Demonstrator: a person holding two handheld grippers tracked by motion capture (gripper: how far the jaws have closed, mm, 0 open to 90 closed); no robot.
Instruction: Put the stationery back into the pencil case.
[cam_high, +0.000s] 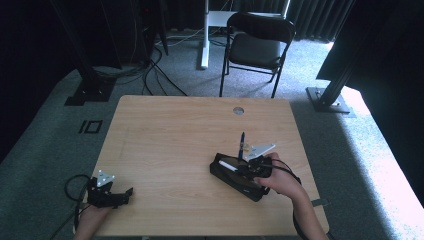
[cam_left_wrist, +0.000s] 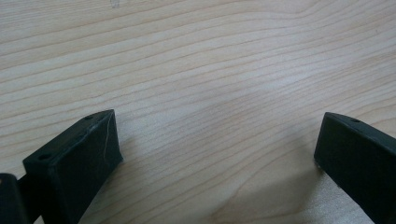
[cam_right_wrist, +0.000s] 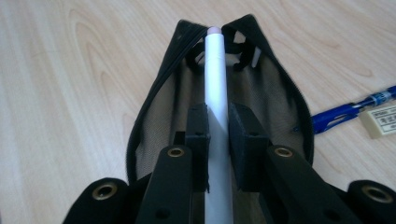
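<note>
Right now the right tongs (cam_right_wrist: 217, 128) are clamped on a white pen (cam_right_wrist: 215, 84), a slim plain barrel with a rounded pale tip, held lengthwise over the open mouth of a black pencil case (cam_right_wrist: 154, 107). Risk, as I judge it: the tip sits right at the far zipper end, so it could snag the edge or push the soft case along the bench (cam_high: 165, 145); the smooth barrel could also slide out of the pads. Case is mesh-lined and floppy, unzipped, lying directly under and beyond these tongs. Just past it to the side lie a blue pen (cam_right_wrist: 348, 112) and an eraser (cam_right_wrist: 379, 120). Left tongs (cam_left_wrist: 217, 149) are spread wide and empty, bare wood between them, well apart from the case.
</note>
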